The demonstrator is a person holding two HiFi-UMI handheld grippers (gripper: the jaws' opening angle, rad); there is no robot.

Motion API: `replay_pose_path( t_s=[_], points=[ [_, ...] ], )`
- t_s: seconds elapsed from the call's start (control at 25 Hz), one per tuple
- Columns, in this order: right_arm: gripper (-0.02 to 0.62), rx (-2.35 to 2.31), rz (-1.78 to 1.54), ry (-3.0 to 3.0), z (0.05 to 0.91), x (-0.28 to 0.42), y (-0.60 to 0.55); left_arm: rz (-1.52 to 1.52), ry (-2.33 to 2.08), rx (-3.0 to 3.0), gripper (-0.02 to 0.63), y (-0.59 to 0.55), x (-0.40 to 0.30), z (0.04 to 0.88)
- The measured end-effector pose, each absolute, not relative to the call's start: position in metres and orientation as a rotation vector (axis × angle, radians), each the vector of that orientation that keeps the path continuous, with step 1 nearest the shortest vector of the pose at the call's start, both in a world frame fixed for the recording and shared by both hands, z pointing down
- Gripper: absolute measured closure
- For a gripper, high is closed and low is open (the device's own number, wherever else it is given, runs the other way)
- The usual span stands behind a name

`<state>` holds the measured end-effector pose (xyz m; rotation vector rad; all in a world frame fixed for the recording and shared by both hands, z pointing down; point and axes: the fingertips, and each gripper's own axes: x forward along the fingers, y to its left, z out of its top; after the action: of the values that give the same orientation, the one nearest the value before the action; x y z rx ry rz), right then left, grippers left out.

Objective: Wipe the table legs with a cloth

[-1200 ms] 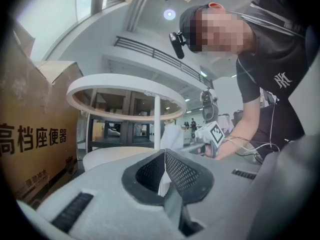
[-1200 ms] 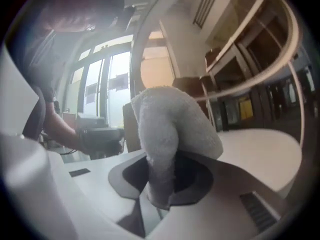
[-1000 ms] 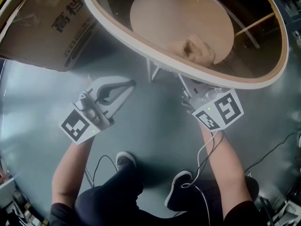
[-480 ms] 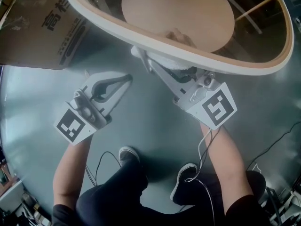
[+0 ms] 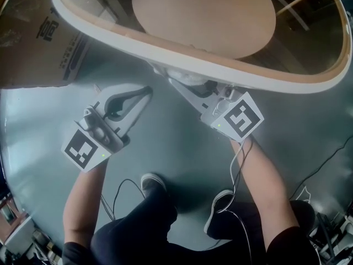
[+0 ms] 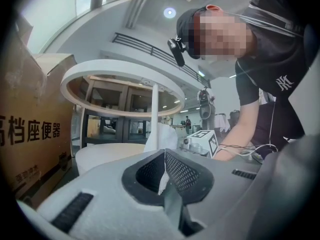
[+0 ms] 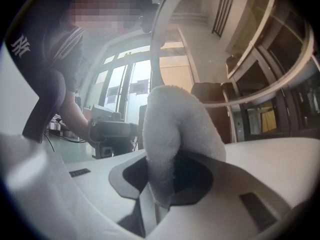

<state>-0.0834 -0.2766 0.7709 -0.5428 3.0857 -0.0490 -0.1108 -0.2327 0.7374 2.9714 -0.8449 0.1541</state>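
Right tool (image 7: 162,186) clamping cloth (image 7: 175,129), holding it at table leg (image 6: 154,109) — wiping looking midway; left tool (image 6: 164,160) sitting closed, empty.

Open grey floor (image 5: 171,142) below the table rim (image 5: 138,42); cardboard box (image 5: 33,48) close at left, thin white leg (image 6: 154,114) ahead.

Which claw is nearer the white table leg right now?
Right. The right claw, shut on the cloth, is at the table leg under the tabletop rim. The left claw is shut and apart from the leg, out over the floor.
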Motion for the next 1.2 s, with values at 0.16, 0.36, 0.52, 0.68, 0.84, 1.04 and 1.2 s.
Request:
replay_pose_path(
  t_s=[0.16,0.36,0.52,0.68,0.84,1.04,1.2],
  points=[
    [0.514,-0.576,-0.153,3.114,0.818,-0.080,-0.275,0.174,-0.823,2.959,0.601,-0.230,-0.113,0.750],
    [0.514,-0.602,-0.196,3.170,0.862,-0.077,-0.273,0.197,-0.813,2.935,0.601,-0.227,-0.117,0.764],
    [0.514,-0.628,-0.261,3.245,0.900,-0.077,-0.271,0.217,-0.797,2.918,0.601,-0.226,-0.119,0.774],
    [0.514,-0.665,-0.324,3.301,0.931,-0.077,-0.271,0.222,-0.792,2.914,0.601,-0.226,-0.120,0.778],
    [0.514,-0.674,-0.354,3.393,0.959,-0.080,-0.273,0.226,-0.790,2.918,0.601,-0.226,-0.120,0.780],
    [0.512,-0.738,-0.416,3.453,0.958,-0.076,-0.279,0.203,-0.805,2.932,0.601,-0.225,-0.117,0.767],
    [0.512,-0.786,-0.246,3.385,0.896,-0.074,-0.284,0.173,-0.823,2.951,0.601,-0.227,-0.115,0.752]
  ],
)
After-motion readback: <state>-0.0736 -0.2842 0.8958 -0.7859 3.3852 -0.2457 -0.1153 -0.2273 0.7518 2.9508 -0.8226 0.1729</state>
